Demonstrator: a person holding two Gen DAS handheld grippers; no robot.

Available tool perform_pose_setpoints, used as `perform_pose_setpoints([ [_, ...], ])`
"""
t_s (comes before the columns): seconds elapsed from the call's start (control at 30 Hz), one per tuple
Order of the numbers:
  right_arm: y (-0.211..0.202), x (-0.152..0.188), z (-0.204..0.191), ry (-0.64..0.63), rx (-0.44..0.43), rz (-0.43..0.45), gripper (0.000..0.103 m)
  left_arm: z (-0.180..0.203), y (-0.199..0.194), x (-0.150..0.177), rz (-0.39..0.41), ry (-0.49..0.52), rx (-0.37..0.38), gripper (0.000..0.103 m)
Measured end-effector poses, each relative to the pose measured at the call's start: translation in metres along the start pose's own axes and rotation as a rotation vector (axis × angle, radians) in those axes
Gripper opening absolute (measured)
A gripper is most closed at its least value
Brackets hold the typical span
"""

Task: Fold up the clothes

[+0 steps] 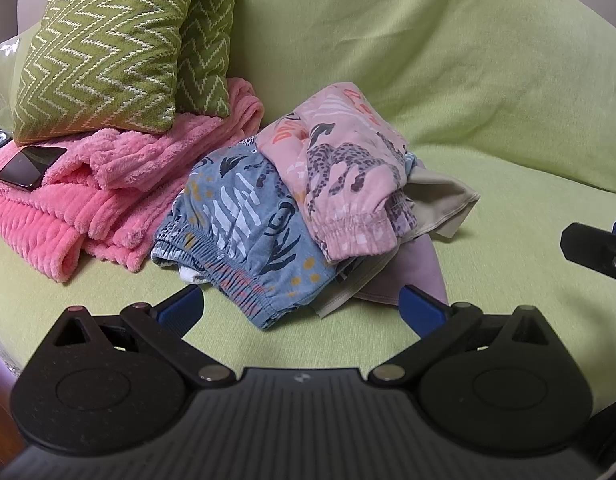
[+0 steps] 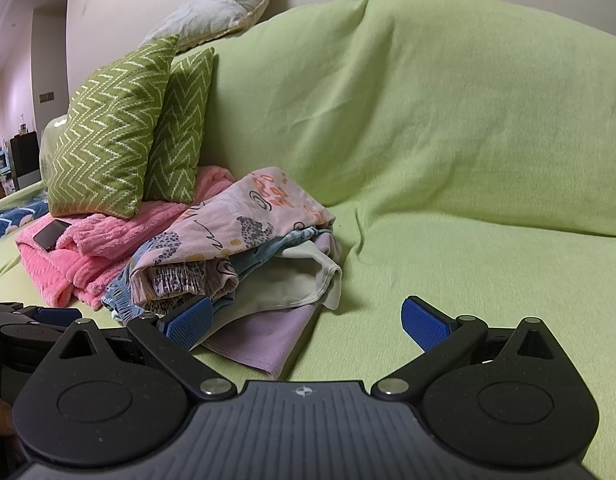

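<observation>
Toward the sofa's [image 1: 508,80] left end, a phone [image 1: 29,166] rests on a folded pink blanket [image 1: 107,200] under two zigzag cushions [image 1: 103,48], parked clear of the work. Mid-seat, near the backrest, lies the clothes pile [image 1: 308,208], unfolded. The left tool [image 1: 301,310] and right tool [image 2: 305,320] both gape wide, empty, seemingly ready to pick.
</observation>
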State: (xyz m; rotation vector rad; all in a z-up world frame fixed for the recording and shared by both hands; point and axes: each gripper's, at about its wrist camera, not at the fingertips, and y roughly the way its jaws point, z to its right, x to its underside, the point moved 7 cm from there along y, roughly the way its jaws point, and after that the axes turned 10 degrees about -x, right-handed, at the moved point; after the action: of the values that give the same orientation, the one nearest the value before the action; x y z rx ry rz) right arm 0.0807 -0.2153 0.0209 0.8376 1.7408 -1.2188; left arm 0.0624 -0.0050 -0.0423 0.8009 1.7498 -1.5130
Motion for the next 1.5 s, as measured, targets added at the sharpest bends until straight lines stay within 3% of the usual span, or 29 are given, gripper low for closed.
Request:
perform_pose_setpoints([
  [0.97, 0.003, 0.001, 0.0, -0.007, 0.001, -0.004, 0.103, 0.0, 0.001, 0.001, -0.003, -0.008, 0.006, 0.102],
  [1.2, 0.003, 0.001, 0.002, 0.004, -0.01, -0.01, 0.103, -0.004, -0.014, -0.006, 0.072, -0.033, 0.022, 0.102],
  [1.3, 0.005, 0.0, 0.008, 0.06, -0.062, -0.028, 0.103, -0.003, -0.028, -0.015, 0.191, 0.06, 0.017, 0.102],
  [1.37, 0.007, -0.003, 0.014, 0.108, -0.104, -0.027, 0.103, 0.003, -0.028, -0.02, 0.23, 0.151, 0.041, 0.099],
  [1.43, 0.013, -0.01, 0.014, 0.071, -0.072, -0.025, 0.097, 0.009, -0.026, -0.025, 0.251, 0.23, 0.073, 0.087],
  [1.5, 0.022, -0.017, 0.005, 0.005, -0.089, -0.029, 0.096, 0.017, -0.019, -0.027, 0.265, 0.316, 0.086, 0.083],
])
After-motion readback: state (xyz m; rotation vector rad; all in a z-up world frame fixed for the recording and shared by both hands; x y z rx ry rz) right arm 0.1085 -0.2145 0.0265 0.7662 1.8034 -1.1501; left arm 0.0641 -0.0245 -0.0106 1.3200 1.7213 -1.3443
